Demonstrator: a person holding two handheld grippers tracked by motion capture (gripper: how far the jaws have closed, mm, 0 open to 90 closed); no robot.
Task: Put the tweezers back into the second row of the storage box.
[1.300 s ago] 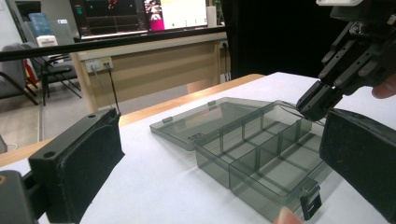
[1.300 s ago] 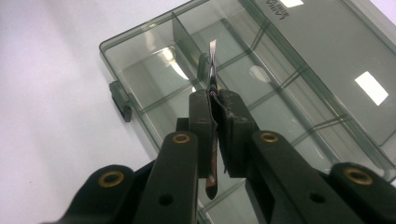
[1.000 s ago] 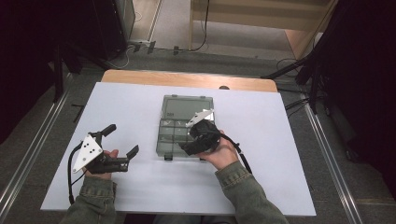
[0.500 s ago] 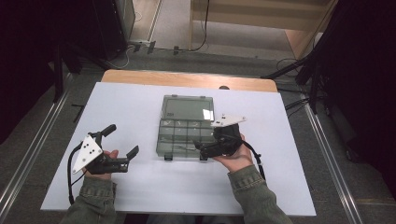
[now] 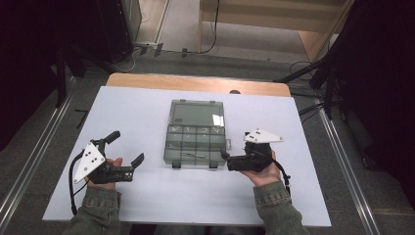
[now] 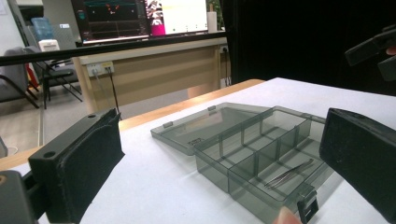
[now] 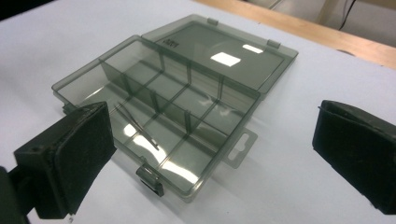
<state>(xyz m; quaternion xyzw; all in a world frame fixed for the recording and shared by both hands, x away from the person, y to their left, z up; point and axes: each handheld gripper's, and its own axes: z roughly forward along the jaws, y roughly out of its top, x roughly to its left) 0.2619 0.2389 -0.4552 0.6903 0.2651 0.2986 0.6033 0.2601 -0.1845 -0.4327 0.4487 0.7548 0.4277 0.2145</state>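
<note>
While left gripper (image 5: 128, 151) stayed, right gripper (image 5: 226, 155) withdrew from organizer box (image 5: 195, 133), empty.

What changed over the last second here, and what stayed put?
The right hand-held gripper pulled back off the open organizer box to its right front corner, jaws open and empty. The left hand-held gripper, the box and the tweezers inside stayed put.
</note>
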